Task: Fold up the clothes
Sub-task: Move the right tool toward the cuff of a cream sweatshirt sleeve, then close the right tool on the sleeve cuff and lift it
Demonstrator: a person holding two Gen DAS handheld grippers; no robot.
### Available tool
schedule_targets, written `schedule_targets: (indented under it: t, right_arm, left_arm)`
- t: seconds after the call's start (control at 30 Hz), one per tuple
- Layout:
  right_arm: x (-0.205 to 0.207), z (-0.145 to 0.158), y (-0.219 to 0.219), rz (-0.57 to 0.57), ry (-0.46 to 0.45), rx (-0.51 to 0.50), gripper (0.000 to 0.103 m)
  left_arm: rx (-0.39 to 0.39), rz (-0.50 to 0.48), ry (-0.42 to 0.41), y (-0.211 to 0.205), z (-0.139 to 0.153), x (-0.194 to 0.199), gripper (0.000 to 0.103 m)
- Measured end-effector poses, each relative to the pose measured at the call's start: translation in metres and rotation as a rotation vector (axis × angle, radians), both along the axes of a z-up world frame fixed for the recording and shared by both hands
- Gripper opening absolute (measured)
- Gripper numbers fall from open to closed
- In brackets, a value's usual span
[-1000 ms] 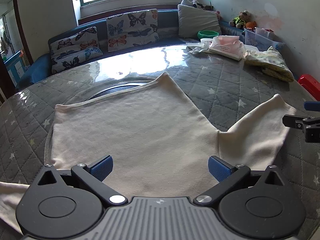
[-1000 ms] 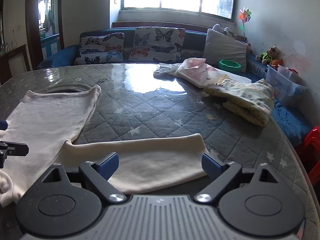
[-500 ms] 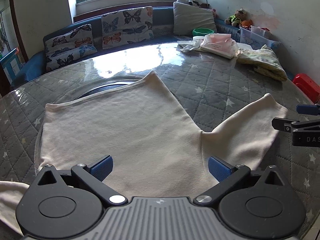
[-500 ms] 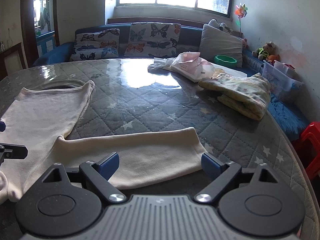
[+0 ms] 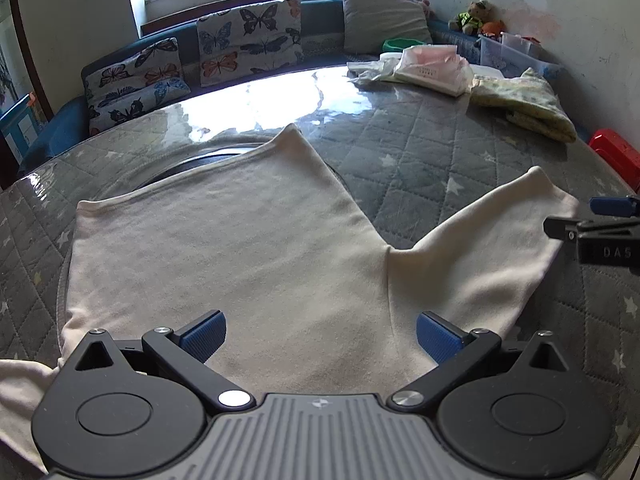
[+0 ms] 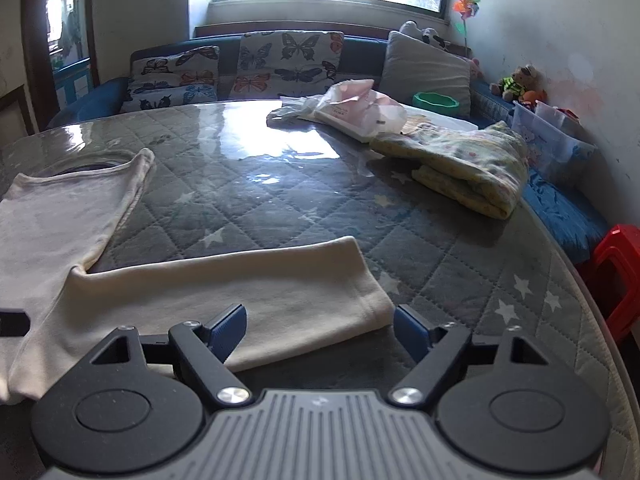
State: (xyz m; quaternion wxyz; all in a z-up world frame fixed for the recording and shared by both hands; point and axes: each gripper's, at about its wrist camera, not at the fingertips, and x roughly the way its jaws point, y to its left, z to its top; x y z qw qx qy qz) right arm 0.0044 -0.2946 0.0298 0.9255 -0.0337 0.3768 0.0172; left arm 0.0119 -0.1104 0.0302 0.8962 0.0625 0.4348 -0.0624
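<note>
Cream shirt (image 5: 248, 248) lay flat across the centre of the quilted grey table (image 5: 432, 148), its sleeve (image 6: 248, 288) stretching toward the lower right of the left wrist frame. Left gripper (image 5: 318, 338) hovered at bottom centre over the shirt body, jaws apart, nothing held. Right gripper (image 6: 320, 330) sat at bottom centre of its view, jaws apart astride the sleeve cuff; folded yellow cloth (image 6: 468, 164) lay at upper right.

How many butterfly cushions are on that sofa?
2. One cushion sits at the left of the sofa, the other cushion beside it toward the middle. More may be hidden.
</note>
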Motion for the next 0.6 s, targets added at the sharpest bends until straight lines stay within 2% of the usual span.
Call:
schedule_targets:
  t: [0.13,0.5,0.6]
  right_arm:
    - [0.006,-0.007,-0.007,-0.041,0.025,0.043,0.077]
    - [0.013,-0.012,0.007,-0.046,0.000,0.001,0.078]
    - [0.016,-0.012,0.003,-0.048,0.004,0.022,0.078]
  left_arm:
    - [0.000,-0.002,0.004,0.001,-0.001,-0.001,0.103]
    - [-0.003,0.008,-0.007,0.009,0.004,0.000,0.103]
    - [0.001,0.012,-0.012,0.007,0.006,0.002,0.103]
